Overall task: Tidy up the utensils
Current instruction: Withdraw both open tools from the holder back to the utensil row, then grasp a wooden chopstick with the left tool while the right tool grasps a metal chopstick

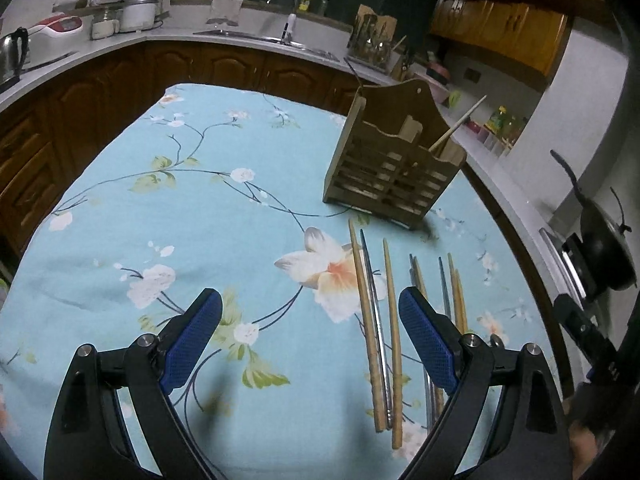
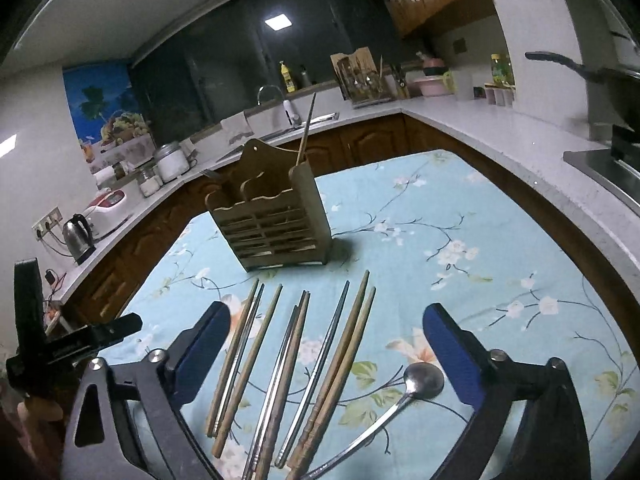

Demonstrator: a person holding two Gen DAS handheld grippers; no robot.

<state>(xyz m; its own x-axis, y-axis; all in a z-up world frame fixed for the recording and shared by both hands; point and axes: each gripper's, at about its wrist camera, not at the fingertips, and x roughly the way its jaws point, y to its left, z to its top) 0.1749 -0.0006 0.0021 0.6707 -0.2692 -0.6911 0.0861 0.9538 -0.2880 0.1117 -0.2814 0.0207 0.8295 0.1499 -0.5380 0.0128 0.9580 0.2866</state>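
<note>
The left tool point(image 1: 310, 316) is held wide open above the flowered cloth point(image 1: 192, 216) on the worktop, with nothing gripped, and the right tool point(image 2: 326, 330) is likewise spread wide and empty over the loose chopsticks point(image 2: 296, 360). The chopsticks are laid side by side on the cloth, a metal spoon point(image 2: 420, 380) just beside them, and the wooden holder point(image 2: 272, 224) is stood beyond their tips with one chopstick upright inside.

A slatted wooden utensil holder point(image 2: 276, 224) stands upright on the flowered desk, one chopstick point(image 2: 306, 128) leaning out of its right compartment toward 1 o'clock. At 6 o'clock from it, wooden and metal chopsticks point(image 2: 280, 360) lie in a loose row. A metal spoon point(image 2: 420, 380) lies at their 3 o'clock, bowl up.
</note>
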